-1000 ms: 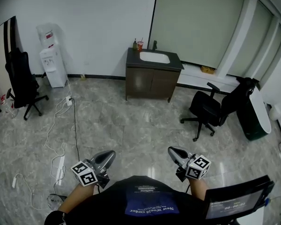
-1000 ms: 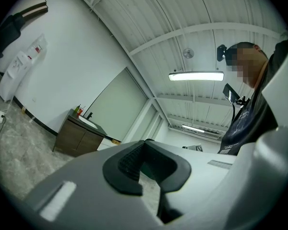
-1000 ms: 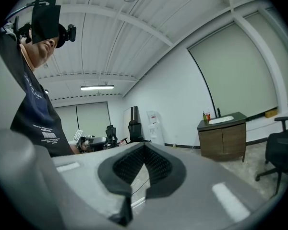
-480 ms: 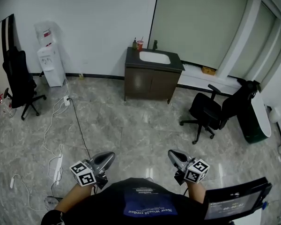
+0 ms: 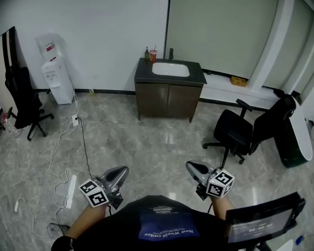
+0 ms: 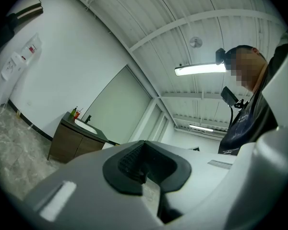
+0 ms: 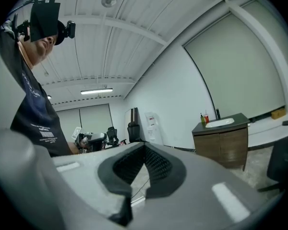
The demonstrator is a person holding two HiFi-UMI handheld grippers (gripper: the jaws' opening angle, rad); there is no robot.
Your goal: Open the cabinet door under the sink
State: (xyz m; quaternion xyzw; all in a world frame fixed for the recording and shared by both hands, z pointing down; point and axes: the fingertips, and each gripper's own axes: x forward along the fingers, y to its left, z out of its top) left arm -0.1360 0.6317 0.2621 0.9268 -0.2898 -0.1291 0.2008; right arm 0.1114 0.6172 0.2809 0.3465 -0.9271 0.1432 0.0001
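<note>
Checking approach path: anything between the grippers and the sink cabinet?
Head view: only bare floor between left gripper, right gripper and the cabinet; cable lies left, office chair right.

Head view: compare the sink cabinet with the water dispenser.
The sink cabinet is dark brown, low and wide; the water dispenser is white, tall and narrow. The sink cabinet holds a white basin in its top; the water dispenser carries a jug on top. Both stand against the back wall.
</note>
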